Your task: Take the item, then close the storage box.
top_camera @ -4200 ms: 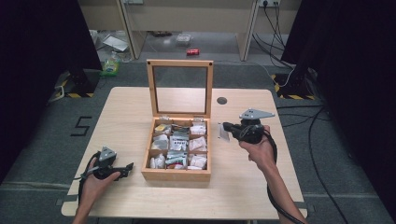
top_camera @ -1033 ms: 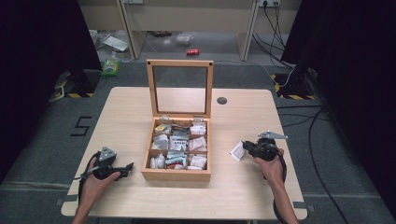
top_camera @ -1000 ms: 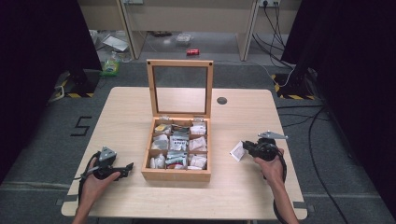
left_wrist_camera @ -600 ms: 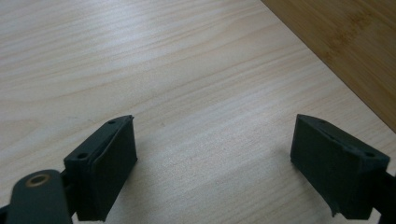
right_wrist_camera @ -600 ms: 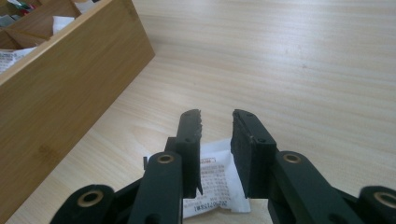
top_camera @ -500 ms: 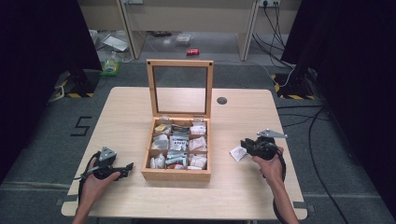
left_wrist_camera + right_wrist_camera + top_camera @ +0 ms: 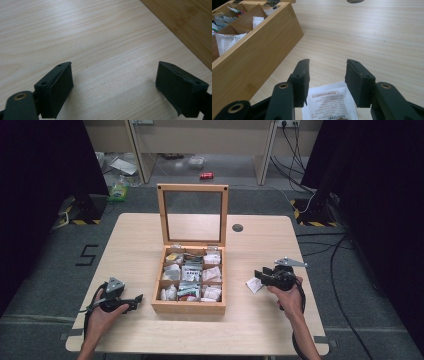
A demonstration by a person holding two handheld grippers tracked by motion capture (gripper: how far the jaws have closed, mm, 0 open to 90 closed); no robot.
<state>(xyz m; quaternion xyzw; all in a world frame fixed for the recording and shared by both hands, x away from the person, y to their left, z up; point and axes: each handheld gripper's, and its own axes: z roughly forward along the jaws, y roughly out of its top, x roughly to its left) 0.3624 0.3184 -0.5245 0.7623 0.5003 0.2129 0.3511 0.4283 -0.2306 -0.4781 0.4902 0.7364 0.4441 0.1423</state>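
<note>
A wooden box (image 7: 188,307) with an upright glass lid (image 7: 192,215) stands mid-table, its compartments full of small packets. A white printed packet (image 7: 254,284) lies flat on the table right of the box, also seen as the packet (image 7: 329,102) under my right gripper (image 7: 327,75). That right gripper (image 7: 260,274) has just been opening its jaws; they stand apart above the packet, with nothing pressed between them. My left gripper (image 7: 135,301) rests near the table's front left, and the left gripper (image 7: 113,87) is open over bare wood.
The box's wooden wall (image 7: 254,57) runs close along the left of the right gripper view. A dark round cable hole (image 7: 237,227) sits at the back right of the table (image 7: 125,245). Cables and small clutter lie on the floor beyond.
The right gripper's jaws have spread apart and let go of the white packet, which now lies on the table. The left hand has kept still.
</note>
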